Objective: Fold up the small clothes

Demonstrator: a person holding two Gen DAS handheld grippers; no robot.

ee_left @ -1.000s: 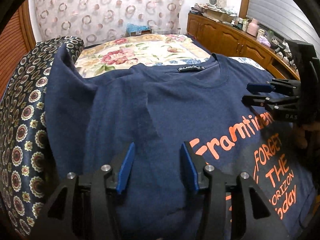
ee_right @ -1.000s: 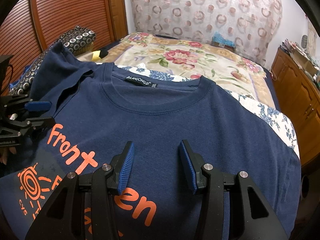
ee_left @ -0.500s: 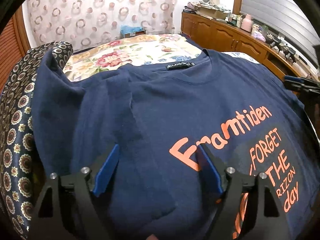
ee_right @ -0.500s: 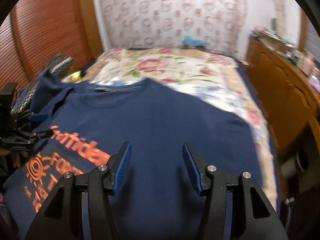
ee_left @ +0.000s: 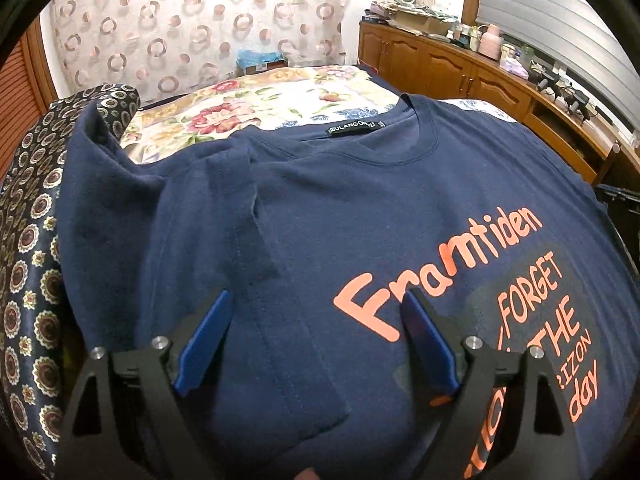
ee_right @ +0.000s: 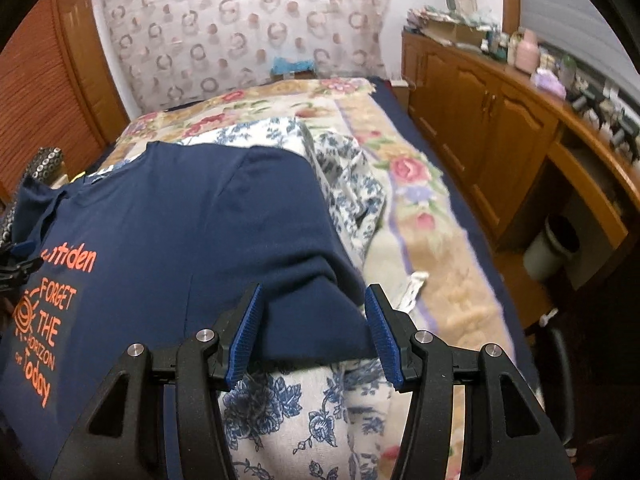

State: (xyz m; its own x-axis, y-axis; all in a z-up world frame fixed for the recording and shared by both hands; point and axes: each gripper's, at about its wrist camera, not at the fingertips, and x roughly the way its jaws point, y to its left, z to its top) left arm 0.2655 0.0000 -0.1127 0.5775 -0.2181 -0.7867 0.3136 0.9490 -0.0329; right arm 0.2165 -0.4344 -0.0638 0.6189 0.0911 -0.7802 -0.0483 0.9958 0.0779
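Note:
A navy T-shirt (ee_left: 360, 200) with orange print lies face up on the bed, collar away from me. Its left sleeve (ee_left: 248, 240) is folded in over the chest. My left gripper (ee_left: 316, 298) hovers just above that folded sleeve, jaws wide and opening, with cloth below them but none pinched. In the right wrist view the T-shirt (ee_right: 180, 220) fills the left side. My right gripper (ee_right: 314, 290) stands open over the right sleeve, whose hem runs between the blue pads without being pressed. The left gripper (ee_right: 16, 264) shows at the far left edge.
A dark patterned cushion (ee_left: 28, 280) borders the shirt's left side. Under the shirt are a blue-flowered cloth (ee_right: 280, 420) and a floral bedspread (ee_left: 240, 108). A wooden cabinet (ee_right: 500, 120) with clutter runs along the right, and a bin (ee_right: 556, 248) stands on the floor.
The left jaws have spread much wider over the folded sleeve. The right gripper has swept rightward across the shirt to the right sleeve's edge and rolled, nearly leaving the left wrist view.

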